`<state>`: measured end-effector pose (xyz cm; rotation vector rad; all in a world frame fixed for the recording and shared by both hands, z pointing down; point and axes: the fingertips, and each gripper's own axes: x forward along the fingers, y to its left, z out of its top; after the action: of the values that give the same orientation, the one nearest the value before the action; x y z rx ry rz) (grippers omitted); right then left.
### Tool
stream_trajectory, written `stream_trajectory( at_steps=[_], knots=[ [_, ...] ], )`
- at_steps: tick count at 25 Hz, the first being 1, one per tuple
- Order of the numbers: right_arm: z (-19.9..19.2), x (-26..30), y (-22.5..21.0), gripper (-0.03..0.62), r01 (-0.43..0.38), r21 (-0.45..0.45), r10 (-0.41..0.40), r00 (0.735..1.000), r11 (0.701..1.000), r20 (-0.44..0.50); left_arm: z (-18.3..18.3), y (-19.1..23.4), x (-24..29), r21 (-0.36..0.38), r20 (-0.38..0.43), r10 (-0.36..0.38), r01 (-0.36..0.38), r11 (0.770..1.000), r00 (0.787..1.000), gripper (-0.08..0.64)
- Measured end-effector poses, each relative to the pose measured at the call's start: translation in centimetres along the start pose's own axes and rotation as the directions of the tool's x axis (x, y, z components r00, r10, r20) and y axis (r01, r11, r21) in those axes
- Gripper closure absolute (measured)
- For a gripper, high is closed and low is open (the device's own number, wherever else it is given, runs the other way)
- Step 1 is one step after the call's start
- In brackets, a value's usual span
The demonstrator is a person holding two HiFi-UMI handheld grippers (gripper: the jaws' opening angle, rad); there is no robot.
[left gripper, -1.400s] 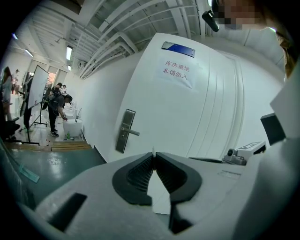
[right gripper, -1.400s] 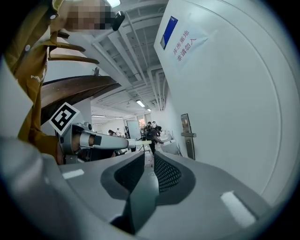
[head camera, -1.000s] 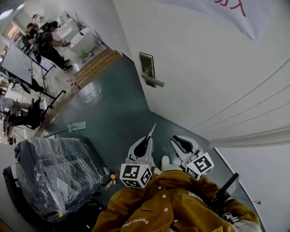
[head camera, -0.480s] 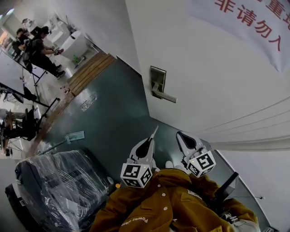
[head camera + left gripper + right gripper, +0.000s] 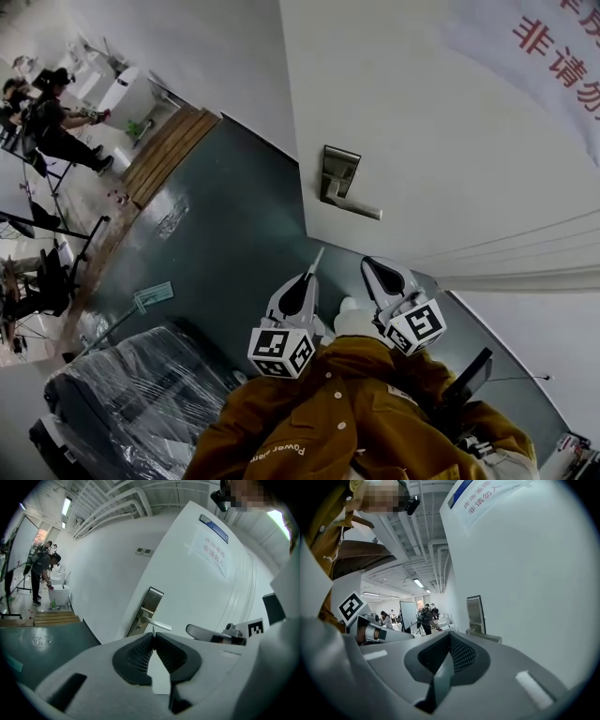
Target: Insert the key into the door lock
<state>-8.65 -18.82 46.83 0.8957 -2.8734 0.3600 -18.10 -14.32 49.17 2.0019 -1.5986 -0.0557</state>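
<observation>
Key (image 5: 317, 260): a thin pale blade pinched at the tip of the left gripper (image 5: 308, 280), whose jaws are closed on it. It points up toward the door lock (image 5: 338, 174) and is well apart from it. At the far left of the head view, a person (image 5: 56, 131) bends over white fixtures at the end of the room. A dark plastic-wrapped object (image 5: 131, 394) sits lower left on the green floor (image 5: 225, 234). Only the left gripper view shows the key's tip in line with the lever handle (image 5: 159, 625), with the tall metal lock plate behind it. No keyhole can be made out in any view. Further right, the right gripper (image 5: 369, 266) is held beside the left one without touching it. Its own view shows the pads pressed together with nothing between them, a fact the head view does not settle. At the far right, the white door (image 5: 450, 141) bears a notice (image 5: 548, 56) in red characters. The head view cuts the notice off, while the left gripper view shows it whole.
</observation>
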Motion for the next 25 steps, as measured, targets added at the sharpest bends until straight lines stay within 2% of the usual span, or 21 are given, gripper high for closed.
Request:
stream_trajectory(
  at_steps=[2, 4, 7, 12, 17, 25],
  knots=[
    [0.2, 0.6, -0.2, 0.586, 0.0, -0.009, 0.0, 1.0, 1.0, -0.009, 0.2, 0.3, 0.8, -0.047, 0.006, -0.018, 0.019, 0.999, 1.0, 0.535],
    [0.6, 0.9, -0.3, 0.586, -0.001, -0.016, 0.001, 1.0, 1.0, -0.009, 0.2, 0.7, 1.7, -0.157, 0.023, -0.05, 0.053, 0.986, 0.998, 0.535],
    [1.0, 1.1, -0.9, 0.586, 0.006, -0.015, -0.006, 1.0, 1.0, -0.006, -0.6, 1.5, 3.5, -0.309, 0.039, -0.076, 0.084, 0.947, 0.996, 0.535],
    [1.4, 1.1, -1.9, 0.586, 0.015, -0.01, -0.014, 1.0, 1.0, 0.005, -1.7, 3.2, 6.7, -0.472, 0.073, -0.078, 0.104, 0.875, 0.994, 0.534],
    [1.5, 0.9, -2.3, 0.586, 0.016, -0.002, -0.016, 1.0, 1.0, 0.008, -2.5, 4.9, 10.4, -0.646, 0.129, -0.071, 0.138, 0.751, 0.989, 0.535],
    [1.7, 0.7, -3.1, 0.586, 0.011, -0.009, -0.011, 1.0, 1.0, 0.013, -3.3, 6.2, 14.4, -0.775, 0.221, -0.069, 0.218, 0.593, 0.973, 0.535]
  ],
)
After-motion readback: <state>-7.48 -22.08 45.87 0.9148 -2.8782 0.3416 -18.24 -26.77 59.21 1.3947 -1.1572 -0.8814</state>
